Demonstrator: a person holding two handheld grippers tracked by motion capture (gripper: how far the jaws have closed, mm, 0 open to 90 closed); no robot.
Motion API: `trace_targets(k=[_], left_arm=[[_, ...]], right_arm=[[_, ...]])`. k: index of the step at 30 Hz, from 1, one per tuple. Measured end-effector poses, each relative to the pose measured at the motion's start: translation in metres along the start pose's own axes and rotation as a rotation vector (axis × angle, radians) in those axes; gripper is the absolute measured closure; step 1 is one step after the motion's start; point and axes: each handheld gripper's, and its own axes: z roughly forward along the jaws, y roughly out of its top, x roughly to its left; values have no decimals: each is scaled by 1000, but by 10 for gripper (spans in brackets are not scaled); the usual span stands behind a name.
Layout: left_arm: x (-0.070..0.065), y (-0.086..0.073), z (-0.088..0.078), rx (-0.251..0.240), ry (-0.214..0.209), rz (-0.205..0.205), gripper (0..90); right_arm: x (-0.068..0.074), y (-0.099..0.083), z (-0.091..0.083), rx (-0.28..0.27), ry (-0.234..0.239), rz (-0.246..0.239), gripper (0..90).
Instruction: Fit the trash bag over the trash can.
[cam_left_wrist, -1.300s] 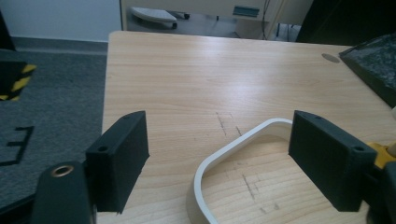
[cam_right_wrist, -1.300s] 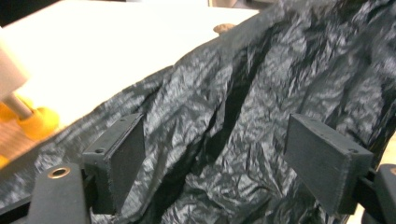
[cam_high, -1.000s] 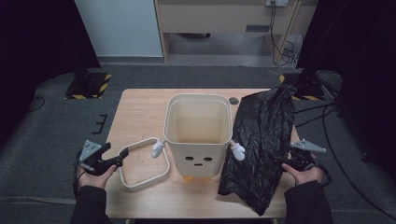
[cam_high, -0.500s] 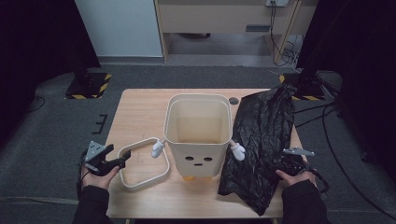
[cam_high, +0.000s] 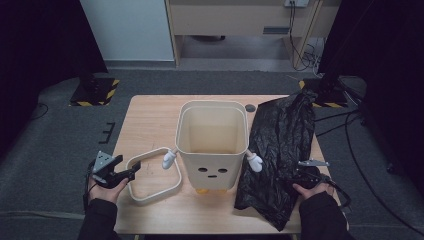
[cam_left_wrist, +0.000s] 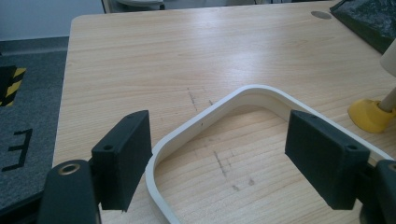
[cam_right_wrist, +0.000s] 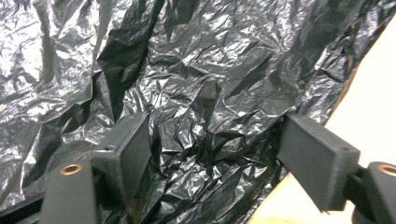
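A cream bin (cam_high: 212, 145) with a face, little white arms and yellow feet stands mid-table. Left of it lies a cream ring frame (cam_high: 152, 175). My left gripper (cam_high: 130, 173) is open at the ring's near-left corner; in the left gripper view the ring (cam_left_wrist: 224, 105) curves between the spread jaws of the gripper (cam_left_wrist: 229, 163), untouched. A crumpled black plastic bag (cam_high: 282, 145) lies right of the bin. My right gripper (cam_high: 287, 184) rests low on its near edge. Its jaws have just been closing, and bag folds (cam_right_wrist: 187, 70) lie between the still-parted jaws of the gripper (cam_right_wrist: 215, 154).
The wooden table (cam_high: 150, 120) has bare room behind the ring. A small dark round disc (cam_high: 250, 108) is set in the table behind the bin. A yellow foot (cam_left_wrist: 369, 114) stands close to the ring. Cables and dark stands lie on the floor to the right.
My right gripper has come down and slightly left onto the bag's near edge, its jaws a little narrower. The left gripper, ring and bin stay put.
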Motion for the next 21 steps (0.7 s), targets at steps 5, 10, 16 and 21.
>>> trace_targets(k=[5, 10, 16, 21], left_arm=[[-1, -1, 2, 14, -4, 7, 230], [-1, 0, 3, 10, -8, 7, 235], [-2, 1, 3, 6, -19, 11, 241], [-4, 2, 3, -2, -27, 10, 246]], right_arm=[[-1, 4, 0, -24, 10, -14, 672], [-9, 8, -1, -36, 76, 21, 883], [-16, 17, -14, -246, 221, 91, 887], [-20, 30, -29, -414, 281, 100, 892]])
